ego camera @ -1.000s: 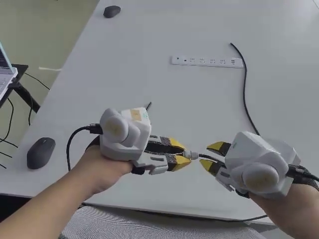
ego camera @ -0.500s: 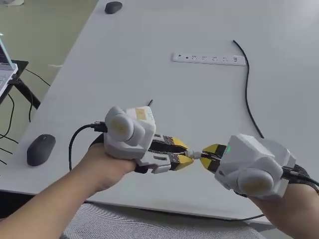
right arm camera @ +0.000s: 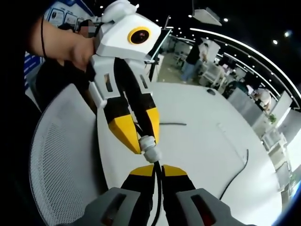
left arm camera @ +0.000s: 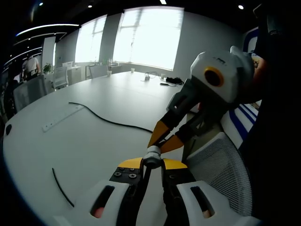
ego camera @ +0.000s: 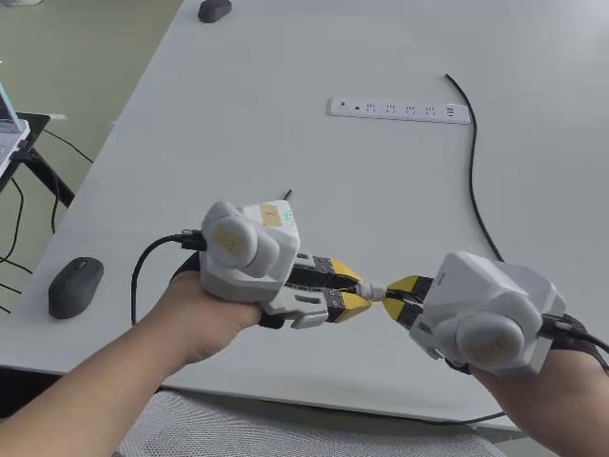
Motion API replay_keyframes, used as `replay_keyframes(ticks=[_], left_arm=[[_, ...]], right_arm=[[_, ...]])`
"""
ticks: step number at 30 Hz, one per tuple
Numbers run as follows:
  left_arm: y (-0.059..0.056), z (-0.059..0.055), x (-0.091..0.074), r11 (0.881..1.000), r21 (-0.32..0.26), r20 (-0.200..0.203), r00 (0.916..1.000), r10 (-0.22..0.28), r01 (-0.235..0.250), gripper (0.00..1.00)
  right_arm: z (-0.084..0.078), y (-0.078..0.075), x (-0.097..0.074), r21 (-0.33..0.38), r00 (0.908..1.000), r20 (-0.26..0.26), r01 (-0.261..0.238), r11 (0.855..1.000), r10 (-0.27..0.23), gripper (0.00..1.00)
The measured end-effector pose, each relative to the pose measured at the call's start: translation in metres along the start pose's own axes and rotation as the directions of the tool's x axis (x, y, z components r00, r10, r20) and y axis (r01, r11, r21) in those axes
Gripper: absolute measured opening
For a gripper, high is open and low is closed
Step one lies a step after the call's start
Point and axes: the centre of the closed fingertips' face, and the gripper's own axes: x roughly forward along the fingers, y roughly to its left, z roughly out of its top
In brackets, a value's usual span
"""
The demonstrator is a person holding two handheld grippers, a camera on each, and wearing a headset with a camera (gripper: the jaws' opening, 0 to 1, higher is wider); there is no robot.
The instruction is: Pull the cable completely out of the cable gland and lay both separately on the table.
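Head view: I am holding both tools low over the near edge of the wide white table [ego camera: 285, 143]. My left gripper [ego camera: 359, 290] is staying where it was, its yellow-tipped jaws pinching the small white plastic cable gland [ego camera: 374, 291]. My right gripper [ego camera: 400, 297] is the one making the change. A second ago it was standing off with its jaws parted. Now it is sitting just beside the gland, tips almost touching those of the left.

In the right gripper view its jaws are drawn narrow and are closing on the thin black cable [right arm camera: 158, 186], which is running down between them from the gland. The cable is not out yet; it is still entering the gland. To my mind both grips are now set, so the pull is what is coming next. I am expecting to have to draw the two tools straight apart.
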Motion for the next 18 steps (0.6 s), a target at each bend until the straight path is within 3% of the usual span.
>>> replay_keyframes(ticks=[8,18], left_arm=[[0.003,0.0,-0.002,1.0,-0.002,0.007,1.0,0.007,-0.007,0.15],[0.002,0.0,-0.004,1.0,0.003,0.007,0.9999,0.013,-0.013,0.15]], right_arm=[[-0.008,-0.005,0.0,0.045,0.9997,-0.011,0.022,0.999,-0.022,0.0],[-0.024,-0.011,0.002,0.175,0.9988,-0.024,0.046,0.984,-0.042,0.0]])
